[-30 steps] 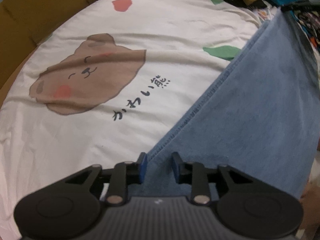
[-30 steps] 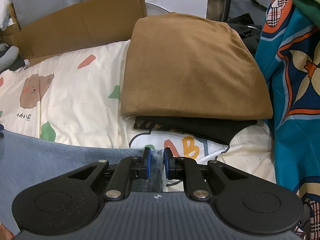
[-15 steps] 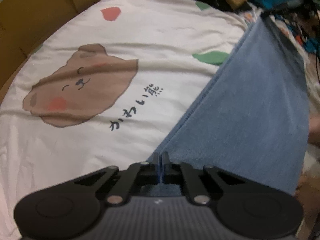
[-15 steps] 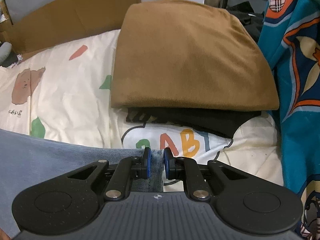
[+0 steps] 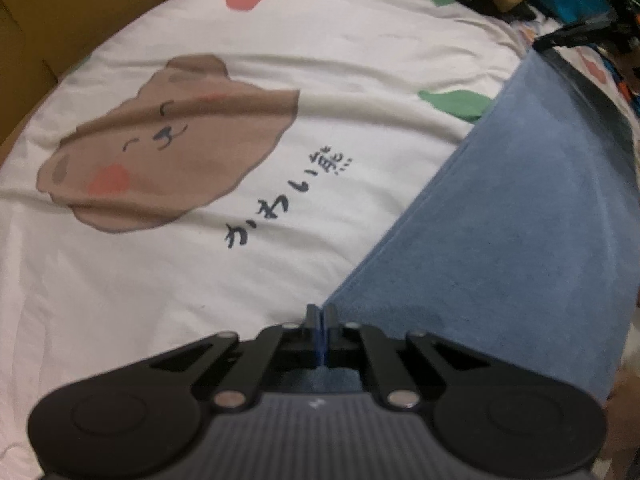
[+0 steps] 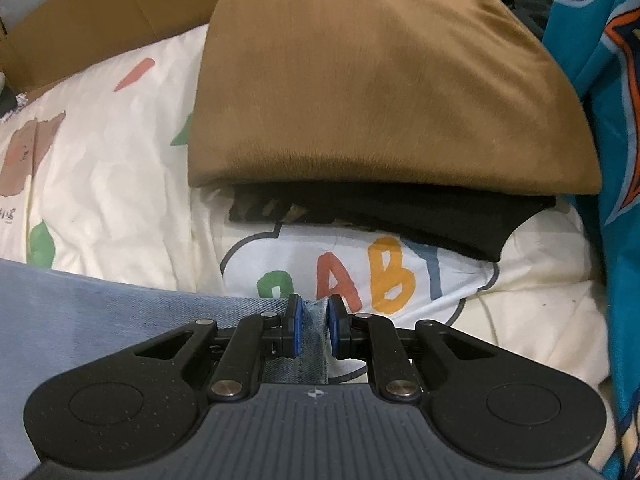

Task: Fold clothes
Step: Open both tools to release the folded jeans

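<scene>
Left wrist view: my left gripper point(image 5: 320, 316) pinches one corner of the blue denim garment point(image 5: 520, 240), stretched above the bear-print sheet point(image 5: 200, 260).

Right wrist view: my right gripper point(image 6: 314, 316) clamps the other corner, keeping the edge taut for folding, near a folded brown garment point(image 6: 380, 80).

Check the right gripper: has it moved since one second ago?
Yes. The right gripper has moved forward toward the folded brown garment, which now looms larger and nearer, jeans between its fingers.
</scene>
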